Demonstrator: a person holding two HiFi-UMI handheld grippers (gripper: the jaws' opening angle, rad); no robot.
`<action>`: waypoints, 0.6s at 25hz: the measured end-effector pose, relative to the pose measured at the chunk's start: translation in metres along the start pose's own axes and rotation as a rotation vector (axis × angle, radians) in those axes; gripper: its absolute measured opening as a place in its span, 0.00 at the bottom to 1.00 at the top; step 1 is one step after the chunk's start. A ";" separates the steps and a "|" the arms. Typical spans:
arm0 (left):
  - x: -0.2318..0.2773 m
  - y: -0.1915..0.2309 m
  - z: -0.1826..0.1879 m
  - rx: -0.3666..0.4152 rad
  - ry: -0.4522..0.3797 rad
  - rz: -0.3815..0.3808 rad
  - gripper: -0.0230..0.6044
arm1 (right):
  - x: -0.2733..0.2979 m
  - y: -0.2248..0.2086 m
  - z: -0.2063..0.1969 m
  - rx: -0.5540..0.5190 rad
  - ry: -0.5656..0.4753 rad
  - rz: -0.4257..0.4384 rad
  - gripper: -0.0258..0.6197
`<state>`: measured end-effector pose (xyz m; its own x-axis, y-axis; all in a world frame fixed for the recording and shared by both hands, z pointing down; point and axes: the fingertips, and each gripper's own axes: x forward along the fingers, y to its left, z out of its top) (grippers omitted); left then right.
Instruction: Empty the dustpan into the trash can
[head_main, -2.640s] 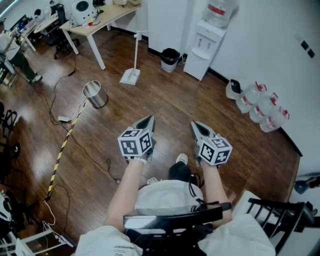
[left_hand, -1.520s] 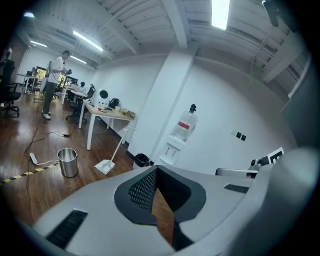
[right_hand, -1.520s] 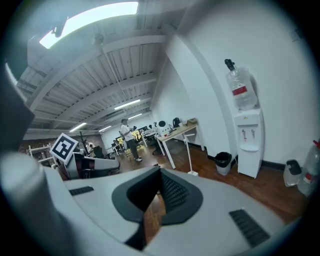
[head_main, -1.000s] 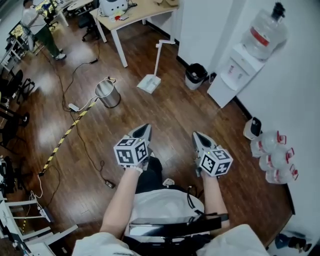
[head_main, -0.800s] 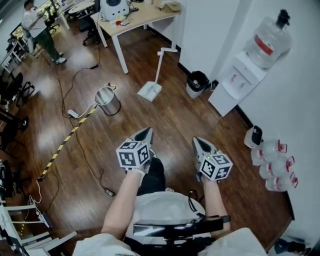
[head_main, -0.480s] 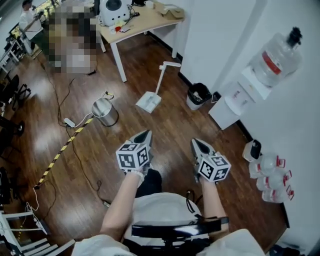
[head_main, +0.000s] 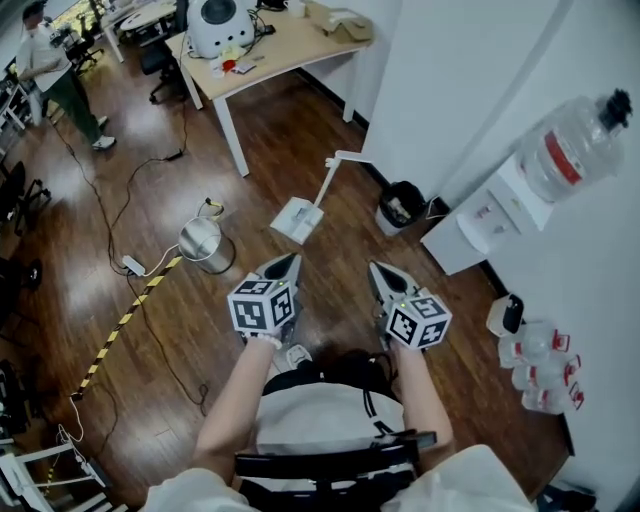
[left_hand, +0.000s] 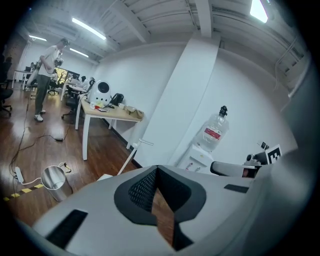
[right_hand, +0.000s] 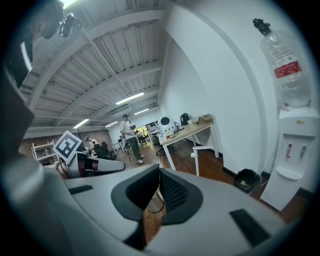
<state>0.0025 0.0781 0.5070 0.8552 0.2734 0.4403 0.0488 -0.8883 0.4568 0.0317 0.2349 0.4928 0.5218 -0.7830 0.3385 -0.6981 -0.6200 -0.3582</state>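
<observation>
Both closed and empty, left gripper (head_main: 288, 262) and right gripper (head_main: 376, 270) point at the floor; long-handled dustpan (head_main: 297, 220) stands ahead, trash can (head_main: 402, 206) beyond the right one.

Dustpan (head_main: 297, 219) standing on the floor (head_main: 250, 175) ahead of the left gripper (head_main: 284, 264), trash can (head_main: 203, 245) sitting left of it, desk (head_main: 290, 45) lying beyond.

The person is stretching the bare left forearm (head_main: 240, 395) and right forearm (head_main: 420, 385) forward, side by side. The grey, marker-cubed left gripper (head_main: 288, 262) and matching right gripper (head_main: 377, 270) are pointing ahead and slightly downward, each pressing its black-padded jaws together with nothing between them.
</observation>
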 end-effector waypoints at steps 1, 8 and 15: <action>0.005 0.003 0.004 -0.002 0.001 -0.003 0.02 | 0.008 -0.001 0.002 -0.007 0.007 0.004 0.07; 0.051 0.024 0.026 -0.027 0.009 -0.011 0.02 | 0.073 -0.032 0.012 -0.034 0.045 0.021 0.08; 0.109 0.049 0.045 -0.037 0.035 -0.006 0.02 | 0.150 -0.074 0.018 -0.064 0.065 0.028 0.17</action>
<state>0.1216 0.0482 0.5427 0.8365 0.2917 0.4638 0.0339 -0.8724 0.4876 0.1699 0.1625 0.5541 0.4703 -0.7940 0.3851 -0.7430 -0.5918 -0.3127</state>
